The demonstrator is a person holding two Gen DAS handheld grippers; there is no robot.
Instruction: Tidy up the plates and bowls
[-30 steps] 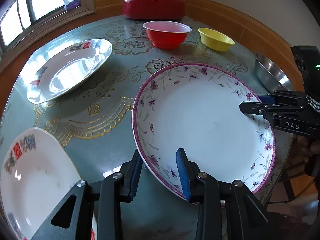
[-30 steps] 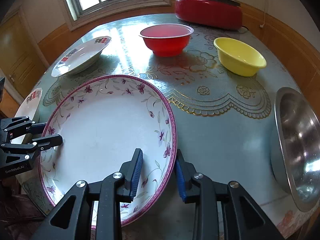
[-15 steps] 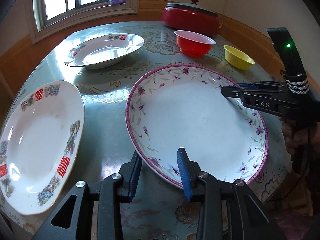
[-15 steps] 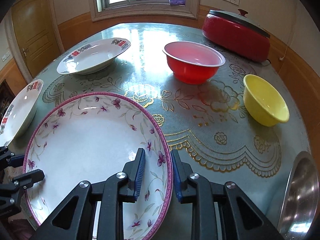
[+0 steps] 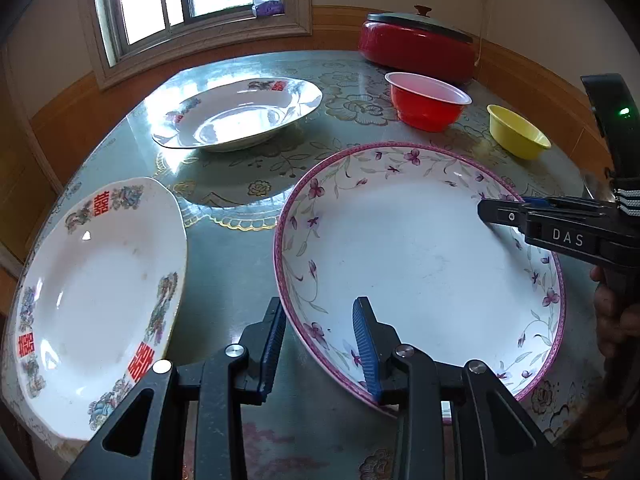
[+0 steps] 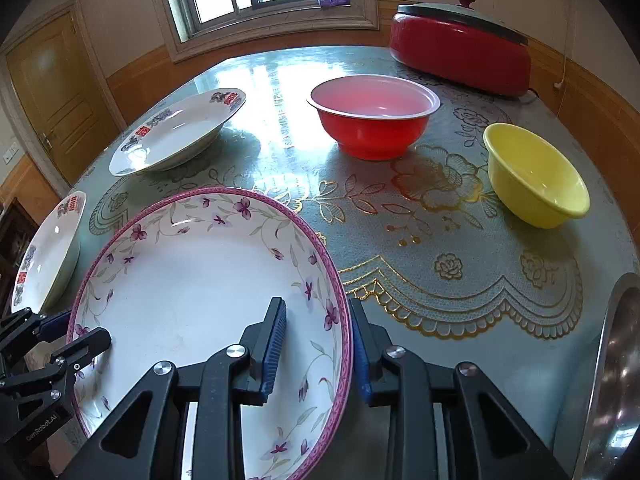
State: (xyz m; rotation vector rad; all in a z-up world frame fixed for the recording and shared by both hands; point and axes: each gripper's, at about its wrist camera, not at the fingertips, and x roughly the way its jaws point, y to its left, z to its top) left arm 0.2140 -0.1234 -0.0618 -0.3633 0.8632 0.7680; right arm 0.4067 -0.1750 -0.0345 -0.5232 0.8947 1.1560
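A large white plate with a purple floral rim (image 5: 420, 256) is held level above the table, and it also shows in the right wrist view (image 6: 192, 292). My left gripper (image 5: 320, 344) is shut on its near rim. My right gripper (image 6: 316, 344) is shut on the opposite rim and shows from the side in the left wrist view (image 5: 492, 212). A white plate with red characters (image 5: 92, 300) lies to the left. A second such plate (image 5: 240, 112) lies farther back. A red bowl (image 6: 372, 116) and a yellow bowl (image 6: 536, 176) stand beyond.
A red lidded electric pot (image 6: 460, 52) stands at the table's far edge. A steel basin (image 6: 612, 380) sits at the right edge of the right wrist view. The round table has a green patterned cloth (image 6: 420, 248). A window and a door are behind.
Both grippers have lifted the floral plate and carried it leftward. The left white plate with red characters has come fully into the left wrist view.
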